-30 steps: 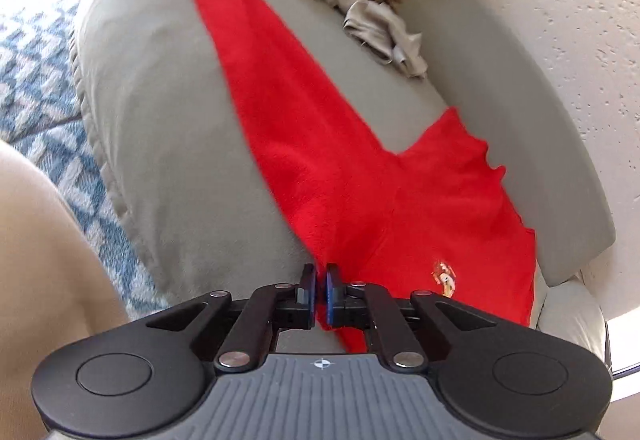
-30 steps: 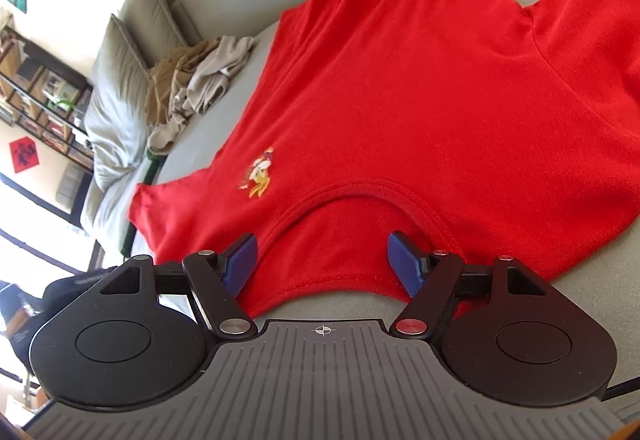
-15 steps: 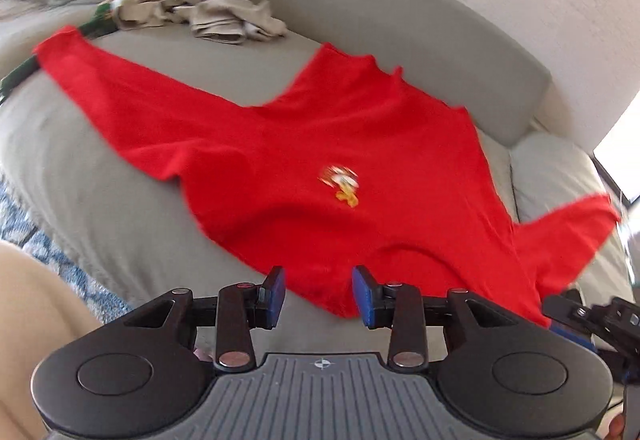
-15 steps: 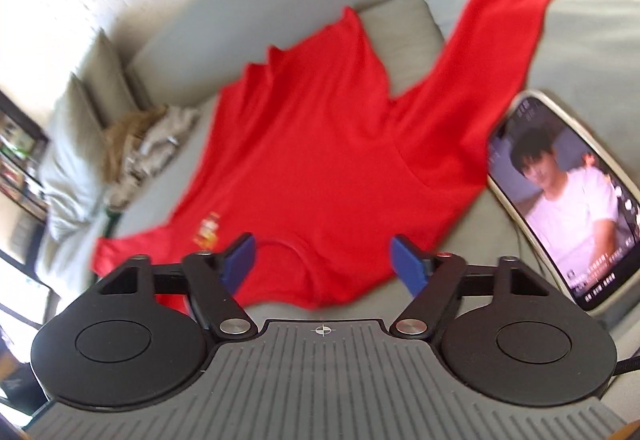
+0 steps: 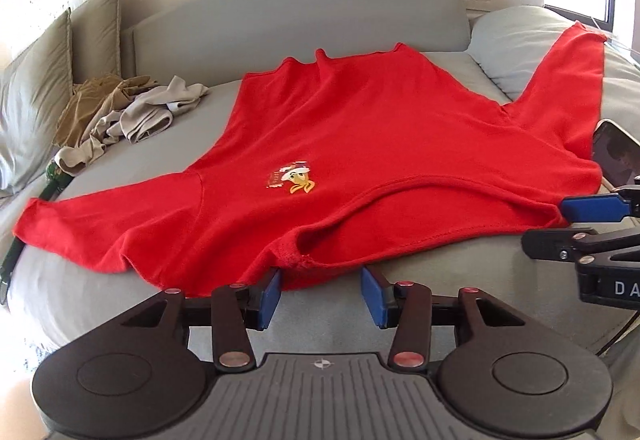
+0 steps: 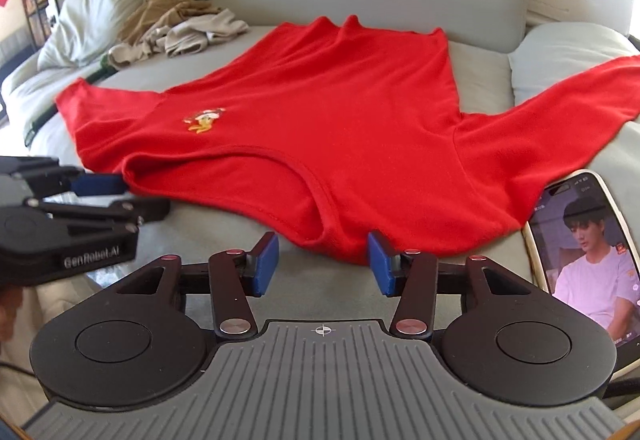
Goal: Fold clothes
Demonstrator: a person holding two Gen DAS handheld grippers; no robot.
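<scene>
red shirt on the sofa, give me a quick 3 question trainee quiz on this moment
1. True or false: the red shirt lies spread flat on the grey sofa, front side up.
2. What lies at the shirt's right shoulder, by the right gripper? A) a remote B) a phone C) a book
3. Fill in: the crumpled beige clothes lie beyond the sleeve with the ____ logo beside it.

Key
1. True
2. B, the phone with a lit screen
3. Duck (small embroidered cartoon)
</scene>
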